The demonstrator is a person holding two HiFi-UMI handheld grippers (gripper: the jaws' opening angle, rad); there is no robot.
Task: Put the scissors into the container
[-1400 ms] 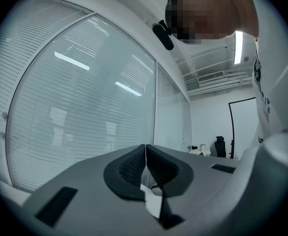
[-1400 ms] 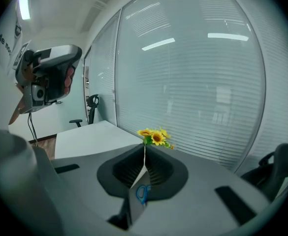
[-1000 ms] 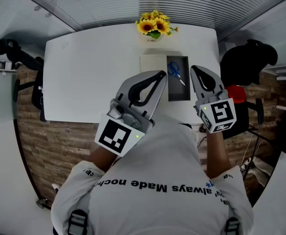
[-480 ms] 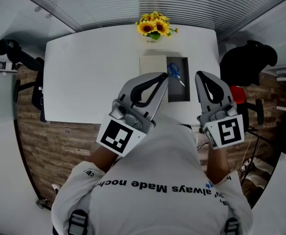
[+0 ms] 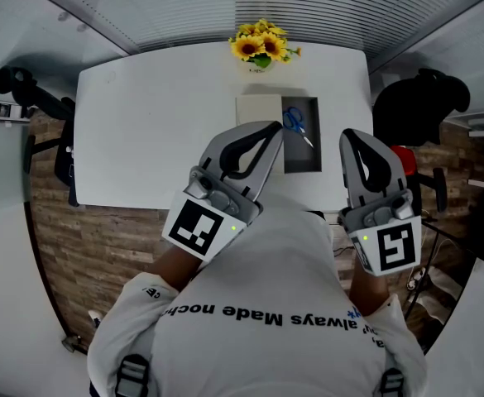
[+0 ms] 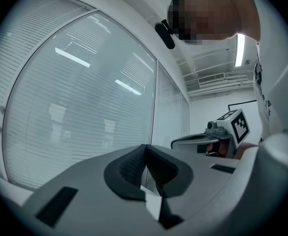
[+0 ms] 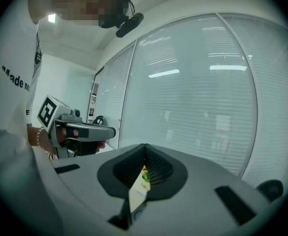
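Scissors with blue handles lie inside the dark rectangular container, blades pointing toward the container's right wall, handles toward its far end. The container stands on the white counter, right of centre and touching a pale flat box on its left side. A bunch of sunflowers stands at the counter's far edge, just beyond the pale flat box. The left tongs are held above the counter's near edge, their tip in the head view overlapping the near left corner of the container; in the left gripper view the two jaws meet along their ribbed pads with nothing between them. The right tongs are held to the right of the container, apart from it, the marker cube nearest the person; in the right gripper view these jaws are likewise pressed together and empty, and a sliver of counter and yellow flowers shows through the notch below the pads. Neither pair of tongs touches the scissors. A black chair stands off the counter's right end and another black chair off its left end, both on the wood-patterned floor
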